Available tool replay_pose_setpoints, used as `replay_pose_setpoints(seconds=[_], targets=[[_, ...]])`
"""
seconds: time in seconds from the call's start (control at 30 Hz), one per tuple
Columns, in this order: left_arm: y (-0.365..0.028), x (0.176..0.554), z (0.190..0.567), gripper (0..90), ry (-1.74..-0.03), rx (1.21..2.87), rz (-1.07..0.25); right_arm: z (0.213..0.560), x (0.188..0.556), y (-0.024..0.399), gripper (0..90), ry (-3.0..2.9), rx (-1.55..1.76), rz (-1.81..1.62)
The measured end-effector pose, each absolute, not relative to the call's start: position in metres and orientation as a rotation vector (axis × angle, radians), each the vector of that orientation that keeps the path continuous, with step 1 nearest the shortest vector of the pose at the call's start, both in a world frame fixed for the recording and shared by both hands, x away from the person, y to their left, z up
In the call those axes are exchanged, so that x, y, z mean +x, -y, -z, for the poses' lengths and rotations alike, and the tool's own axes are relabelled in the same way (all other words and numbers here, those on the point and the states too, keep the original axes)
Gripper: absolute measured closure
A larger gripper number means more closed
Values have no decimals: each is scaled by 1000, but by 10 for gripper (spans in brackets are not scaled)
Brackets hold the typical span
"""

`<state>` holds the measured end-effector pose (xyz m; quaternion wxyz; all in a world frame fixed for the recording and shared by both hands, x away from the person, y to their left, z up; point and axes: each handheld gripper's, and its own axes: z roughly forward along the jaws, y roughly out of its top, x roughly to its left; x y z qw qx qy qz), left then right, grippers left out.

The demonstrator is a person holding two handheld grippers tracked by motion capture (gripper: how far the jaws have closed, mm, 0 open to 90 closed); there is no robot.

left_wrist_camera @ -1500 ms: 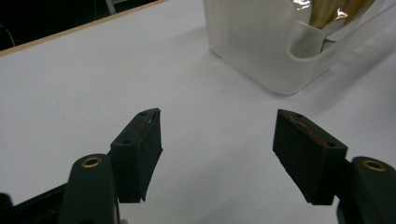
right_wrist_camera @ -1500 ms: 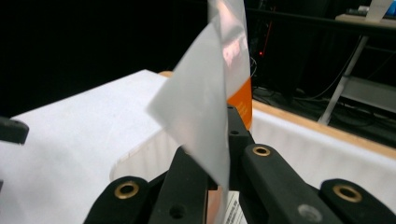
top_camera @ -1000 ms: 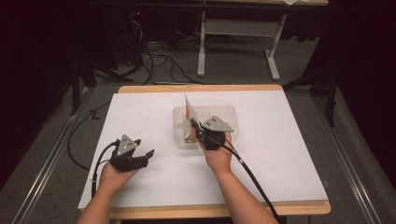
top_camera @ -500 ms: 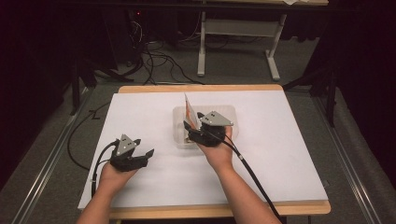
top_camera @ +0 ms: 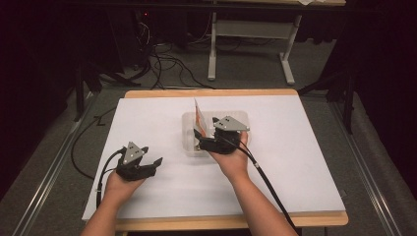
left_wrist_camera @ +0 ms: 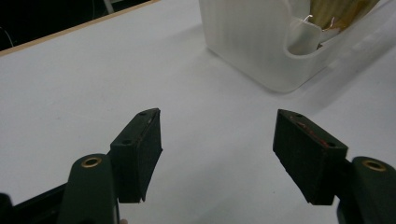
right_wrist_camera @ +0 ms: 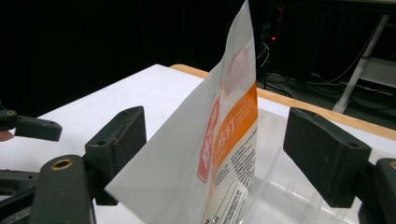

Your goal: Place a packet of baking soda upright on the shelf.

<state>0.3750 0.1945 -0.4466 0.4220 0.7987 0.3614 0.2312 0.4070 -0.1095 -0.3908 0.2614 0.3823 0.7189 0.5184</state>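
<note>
A white and orange packet (top_camera: 198, 115) stands on edge at the left end of a clear plastic container (top_camera: 188, 132) in the middle of the table. My right gripper (top_camera: 197, 140) sits at the container's near left side, pointing at the packet. In the right gripper view the packet (right_wrist_camera: 224, 140) rises between the jaws of the right gripper (right_wrist_camera: 217, 123), which have just been opening; neither pad presses on it. My left gripper (top_camera: 152, 156) rests open on the white table top, left of the container. Nothing lies between the jaws of the left gripper (left_wrist_camera: 219, 126).
The table is covered with a white sheet (top_camera: 295, 147) and has a wooden edge (top_camera: 211, 92). The container's frosted wall (left_wrist_camera: 252, 42) stands ahead of the left gripper. Beyond the table are a dark floor, cables (top_camera: 162, 64) and a table frame (top_camera: 255, 29).
The right gripper's jaws have opened off the packet, which stays upright in the container. The left hand has not moved.
</note>
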Motion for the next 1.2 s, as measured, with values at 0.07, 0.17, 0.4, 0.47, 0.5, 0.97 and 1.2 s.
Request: replay_pose_setpoints(seconds=[0.07,0.17,0.4,0.47,0.5,0.97,1.2], targets=[[-194,375,447,329,-902,2006,-578,391,405,110,212,-1947,1036,-1406],[-194,375,447,329,-901,2007,-579,392,404,112,213,-1949,1033,-1403],[-194,375,447,329,-900,2009,-581,394,399,117,213,-1954,1036,-1416],[-194,375,447,329,-900,2009,-581,395,397,120,211,-1958,1031,-1416],[-194,375,447,330,-901,2009,-581,395,395,121,211,-1960,1036,-1417],[-196,375,447,329,-903,2006,-587,406,367,144,210,-1994,1030,-1395],[-196,375,446,329,-902,2001,-584,406,347,175,213,-1985,1049,-1359]])
